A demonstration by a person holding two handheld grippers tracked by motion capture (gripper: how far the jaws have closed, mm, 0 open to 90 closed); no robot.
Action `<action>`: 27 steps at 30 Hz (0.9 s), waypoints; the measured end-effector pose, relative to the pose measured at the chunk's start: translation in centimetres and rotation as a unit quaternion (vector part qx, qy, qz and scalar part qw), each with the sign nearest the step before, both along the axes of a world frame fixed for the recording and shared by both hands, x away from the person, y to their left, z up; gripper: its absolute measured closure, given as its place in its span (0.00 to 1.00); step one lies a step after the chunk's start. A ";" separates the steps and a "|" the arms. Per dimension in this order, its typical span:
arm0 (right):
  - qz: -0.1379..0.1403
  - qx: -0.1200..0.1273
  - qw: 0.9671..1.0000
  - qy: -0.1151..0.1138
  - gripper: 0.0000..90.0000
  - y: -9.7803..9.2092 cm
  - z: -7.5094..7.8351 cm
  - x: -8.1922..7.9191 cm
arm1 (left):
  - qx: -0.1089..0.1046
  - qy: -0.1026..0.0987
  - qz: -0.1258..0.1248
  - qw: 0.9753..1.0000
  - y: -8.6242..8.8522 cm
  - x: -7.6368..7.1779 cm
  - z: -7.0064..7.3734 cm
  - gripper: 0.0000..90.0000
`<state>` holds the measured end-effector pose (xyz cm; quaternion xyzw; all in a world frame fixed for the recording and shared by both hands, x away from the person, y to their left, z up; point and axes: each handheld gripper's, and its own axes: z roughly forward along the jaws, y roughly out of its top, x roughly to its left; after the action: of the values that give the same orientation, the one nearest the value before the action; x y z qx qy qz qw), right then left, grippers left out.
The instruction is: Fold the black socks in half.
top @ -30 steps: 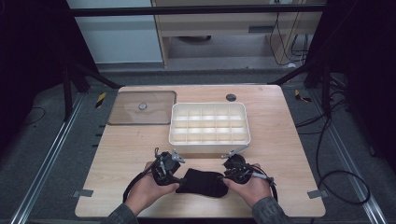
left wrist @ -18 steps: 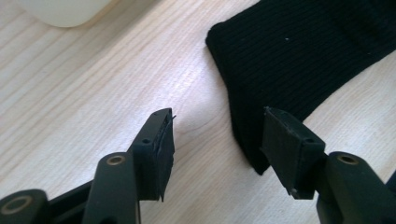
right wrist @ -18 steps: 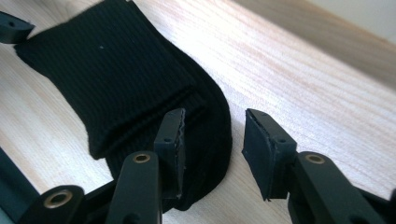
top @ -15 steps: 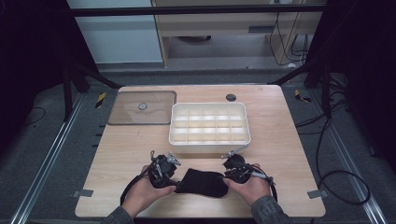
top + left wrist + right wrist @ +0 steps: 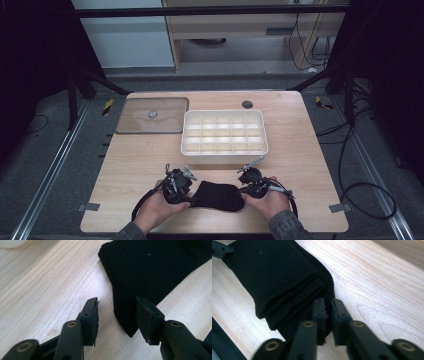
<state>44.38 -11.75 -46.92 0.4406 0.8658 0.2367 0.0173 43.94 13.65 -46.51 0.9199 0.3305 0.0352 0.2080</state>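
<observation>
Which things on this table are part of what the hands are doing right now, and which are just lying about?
In the job:
- folded black ribbed knit cloth
- left gripper, jaws open astride the cloth's corner
- right gripper, jaws nearly closed, pinching the cloth's edge

Lying about:
- white plastic compartment box
- clear brownish flat lid
- small dark round disc

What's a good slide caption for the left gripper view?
Open left gripper straddling the corner of a folded black sock on the wooden table.
</observation>
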 end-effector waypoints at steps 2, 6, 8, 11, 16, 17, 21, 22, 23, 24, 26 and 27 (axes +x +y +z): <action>0.003 -0.002 1.000 0.000 0.96 0.1 0.1 -0.1 | -0.003 0.003 -0.003 1.000 -0.1 0.0 0.0 0.63; 0.006 -0.001 1.000 0.000 0.96 0.1 0.2 -0.1 | -0.006 0.011 -0.010 1.000 -0.3 -0.1 -0.1 0.70; 0.007 0.000 1.000 -0.001 0.96 0.1 0.3 -0.2 | -0.006 0.016 -0.016 1.000 -0.4 -0.1 -0.1 0.74; 0.009 0.003 1.000 -0.002 0.96 0.1 0.4 -0.2 | -0.006 0.017 -0.021 1.000 -0.5 -0.2 -0.1 0.78; 0.009 0.005 1.000 -0.001 0.96 0.1 0.5 -0.3 | -0.007 0.019 -0.031 0.999 -0.8 -0.3 -0.2 0.86; 0.009 0.005 1.000 0.000 0.97 0.1 0.5 -0.3 | -0.007 0.019 -0.033 0.999 -0.9 -0.3 -0.2 0.88; 0.009 0.004 1.000 0.001 0.97 0.1 0.6 -0.4 | -0.009 0.018 -0.037 0.999 -0.9 -0.4 -0.2 0.91; 0.012 0.006 1.000 -0.002 0.97 0.0 0.7 -0.4 | -0.011 0.019 -0.036 0.999 -0.8 -0.3 -0.2 0.92; 0.011 0.007 1.000 -0.002 0.97 0.0 0.8 -0.4 | -0.012 0.020 -0.034 0.999 -0.7 -0.3 -0.1 0.92; 0.011 0.007 1.000 -0.002 0.97 0.0 0.8 -0.4 | -0.012 0.020 -0.034 0.999 -0.7 -0.3 -0.1 0.92; 0.009 0.013 1.000 -0.001 0.97 0.0 1.0 -0.5 | -0.008 0.017 -0.035 0.999 -0.6 -0.1 0.0 0.93; 0.010 0.013 1.000 -0.002 0.97 0.0 1.0 -0.5 | -0.008 0.017 -0.035 0.999 -0.6 -0.1 0.0 0.93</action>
<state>43.85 -11.80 -45.94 0.4320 0.8669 0.2486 0.0109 43.81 13.05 -46.48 0.9298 0.3016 0.0090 0.2109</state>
